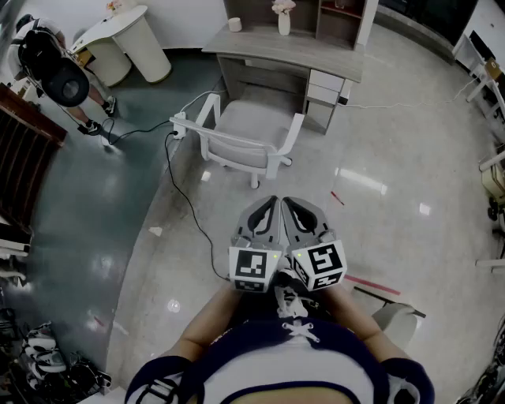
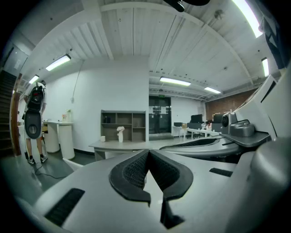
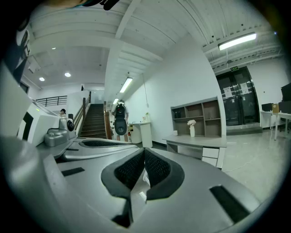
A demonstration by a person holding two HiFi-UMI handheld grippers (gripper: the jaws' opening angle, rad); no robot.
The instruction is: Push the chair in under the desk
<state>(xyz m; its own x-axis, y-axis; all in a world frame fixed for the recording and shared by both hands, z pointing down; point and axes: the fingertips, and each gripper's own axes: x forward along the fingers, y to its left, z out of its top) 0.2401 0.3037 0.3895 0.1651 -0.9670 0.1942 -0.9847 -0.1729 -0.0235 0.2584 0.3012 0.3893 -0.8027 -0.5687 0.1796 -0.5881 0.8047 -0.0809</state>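
Note:
A white-framed chair (image 1: 246, 136) with a grey seat stands on the floor just in front of the grey desk (image 1: 260, 47), angled, its seat outside the desk's kneehole. My left gripper (image 1: 274, 202) and right gripper (image 1: 286, 202) are held side by side in front of the person's body, both shut and empty, a short way back from the chair and not touching it. In the left gripper view the shut gripper (image 2: 148, 153) points at the desk (image 2: 119, 145), with a white chair arm (image 2: 70, 162) low at the left. The right gripper (image 3: 144, 151) is shut too, its desk (image 3: 196, 142) off to the right.
A black cable (image 1: 178, 177) runs across the floor left of the chair. A person (image 1: 61, 72) stands at the far left by a white round table (image 1: 130, 33). A vase (image 1: 283, 20) and shelves sit on the desk. Red tape (image 1: 371, 282) marks the floor at the right.

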